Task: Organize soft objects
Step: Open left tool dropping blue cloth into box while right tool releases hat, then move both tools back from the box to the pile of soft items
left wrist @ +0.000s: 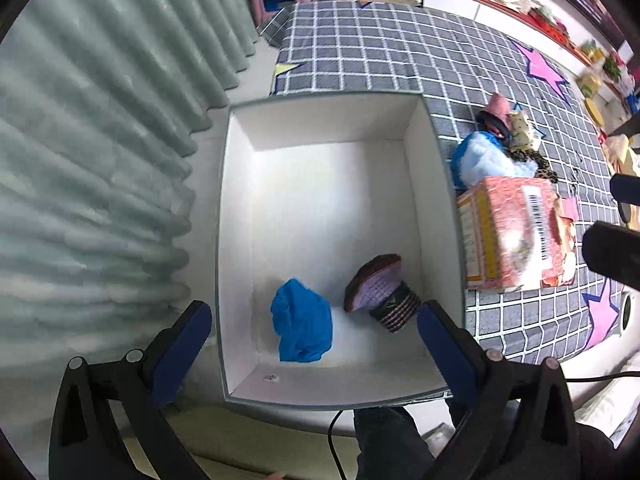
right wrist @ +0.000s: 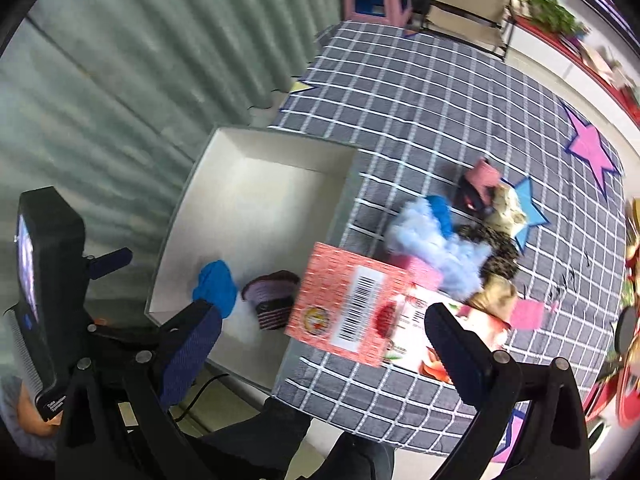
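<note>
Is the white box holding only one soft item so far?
No, two lie inside the white box: a blue cloth and a striped sock.

- Left wrist view: looks steeply down into the white box (left wrist: 240,240).
- Right wrist view: steeply down over the red carton (right wrist: 344,304) beside it.
- Both share box and checked cloth (left wrist: 380,56).
</note>
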{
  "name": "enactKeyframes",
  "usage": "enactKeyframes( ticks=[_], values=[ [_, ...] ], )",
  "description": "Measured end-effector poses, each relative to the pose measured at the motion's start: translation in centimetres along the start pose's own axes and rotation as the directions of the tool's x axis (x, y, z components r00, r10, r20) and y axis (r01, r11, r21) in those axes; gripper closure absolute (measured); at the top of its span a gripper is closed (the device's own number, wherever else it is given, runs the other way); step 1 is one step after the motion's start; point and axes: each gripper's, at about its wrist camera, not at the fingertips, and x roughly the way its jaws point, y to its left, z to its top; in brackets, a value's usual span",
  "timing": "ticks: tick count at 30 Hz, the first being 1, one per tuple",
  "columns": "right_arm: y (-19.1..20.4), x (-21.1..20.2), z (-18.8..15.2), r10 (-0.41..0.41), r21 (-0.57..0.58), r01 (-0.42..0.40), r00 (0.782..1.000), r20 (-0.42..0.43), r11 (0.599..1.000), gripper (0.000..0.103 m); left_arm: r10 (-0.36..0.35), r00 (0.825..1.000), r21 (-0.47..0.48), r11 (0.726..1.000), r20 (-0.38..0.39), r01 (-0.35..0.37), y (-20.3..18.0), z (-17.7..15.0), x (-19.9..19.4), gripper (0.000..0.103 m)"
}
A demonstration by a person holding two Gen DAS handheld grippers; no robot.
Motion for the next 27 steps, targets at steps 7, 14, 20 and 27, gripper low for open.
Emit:
enactKeyframes(
  ticks=[7, 14, 20, 27],
  values=[
    [-3.1, -0.7, -0.4, 0.006, 0.072, -0.007, 1.000, 0.008, 0.997, 0.001, 0.012, 1.000, 0.046, 0.999, -0.007, -0.012, -2.4, 1.1, 0.0, 0.000],
    [-5.5, -0.9, -0.7, 0.012, 0.113, -0.013, 1.000, 0.010, 0.994, 0.001, 0.033, 0.999, 0.075, 0.997, -0.009, -0.032, -4.4, 2.2, 0.1, 0.000],
    [-7.1, -1.1, -0.9, 0.017, 0.137, -0.019, 1.000, 0.014, 0.990, 0.001, 0.044, 0.999, 0.090, 0.995, -0.012, -0.042, -5.7, 2.9, 0.1, 0.000],
    [-8.5, -1.2, -1.0, 0.025, 0.160, -0.027, 1.000, 0.016, 0.987, 0.001, 0.064, 0.998, 0.101, 0.993, -0.011, -0.062, -6.7, 3.5, 0.1, 0.000]
  ],
)
